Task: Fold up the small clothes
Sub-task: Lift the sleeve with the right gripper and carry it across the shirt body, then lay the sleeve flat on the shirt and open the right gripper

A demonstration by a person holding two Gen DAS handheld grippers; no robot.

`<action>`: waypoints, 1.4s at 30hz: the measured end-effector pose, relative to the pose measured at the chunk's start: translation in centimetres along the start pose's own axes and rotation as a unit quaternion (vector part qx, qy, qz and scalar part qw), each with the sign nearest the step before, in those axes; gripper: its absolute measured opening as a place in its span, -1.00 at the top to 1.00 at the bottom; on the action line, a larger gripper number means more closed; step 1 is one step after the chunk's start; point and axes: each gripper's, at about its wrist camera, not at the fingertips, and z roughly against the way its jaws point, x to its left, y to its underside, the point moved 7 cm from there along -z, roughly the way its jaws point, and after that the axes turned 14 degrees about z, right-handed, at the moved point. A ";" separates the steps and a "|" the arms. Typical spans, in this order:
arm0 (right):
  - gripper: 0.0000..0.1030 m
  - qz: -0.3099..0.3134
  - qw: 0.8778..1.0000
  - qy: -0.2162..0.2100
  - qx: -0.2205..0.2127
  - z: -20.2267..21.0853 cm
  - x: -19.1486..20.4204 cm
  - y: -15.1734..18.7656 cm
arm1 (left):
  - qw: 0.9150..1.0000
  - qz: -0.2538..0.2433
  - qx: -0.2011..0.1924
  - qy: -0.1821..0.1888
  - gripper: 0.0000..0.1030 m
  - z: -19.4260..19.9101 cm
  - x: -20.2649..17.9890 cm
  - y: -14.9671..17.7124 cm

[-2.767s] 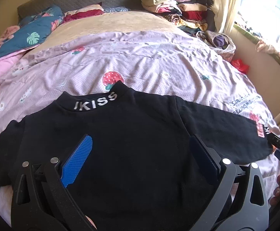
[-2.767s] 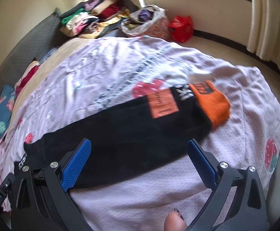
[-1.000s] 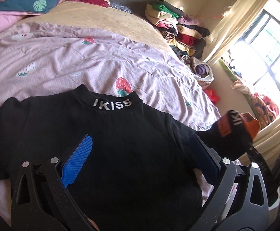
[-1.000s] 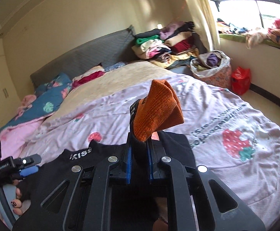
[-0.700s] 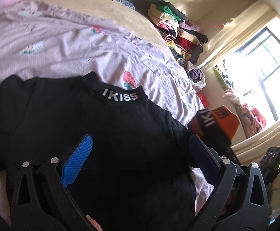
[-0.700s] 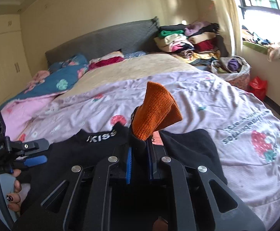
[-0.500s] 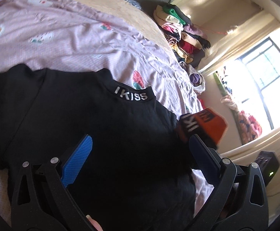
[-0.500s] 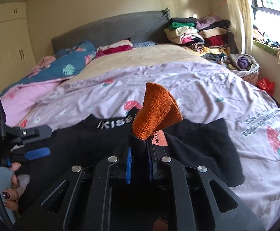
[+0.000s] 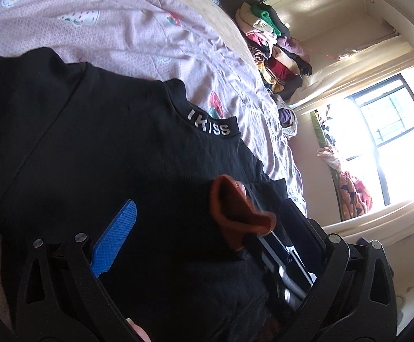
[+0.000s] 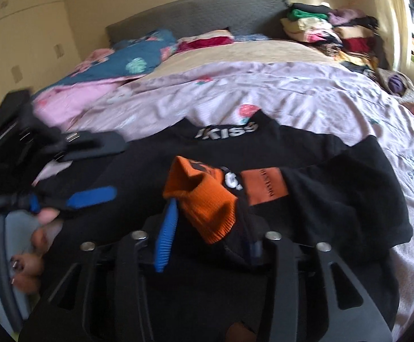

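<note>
On the left, our left gripper [image 9: 204,222] hangs low over the chest of the black sweater [image 9: 98,154], its blue pads spread wide with nothing pinched between them; only the flat cloth lies under the gap. A second ago it looked across the sweater from higher up; now it has dropped closer, and the orange cuff [image 9: 235,211] sits just inside its right finger.

Moving right, the change that matters is in our right gripper [image 10: 207,236]. Half a second ago it was clamped on the sleeve end and holding the orange cuff [image 10: 204,196] upright in the air; now its jaws are opening, and the cuff lies slumped between them on top of the sweater body, just ahead of the pads and below the lettered collar [image 10: 226,132]. The sleeve [image 10: 335,188] runs off to the gripper's right, doubled back over the chest.

We judge the right sleeve fold is being released in place. The other sleeve, out past the left gripper, looks not yet folded in.
</note>
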 end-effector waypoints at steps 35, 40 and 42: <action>-0.28 -0.163 0.985 0.062 0.001 6.9 -11.5 4.3 | 0.993 -0.100 -0.056 -0.003 0.89 3.9 -3.3 -0.2; -0.28 -0.123 0.990 0.060 0.016 5.3 -10.0 3.0 | 0.994 -0.091 -0.050 -0.045 0.89 2.7 -0.3 -0.4; -0.28 -0.106 0.992 0.063 0.025 4.5 -9.6 2.6 | 0.993 -0.092 -0.054 -0.055 0.89 2.7 0.4 -0.6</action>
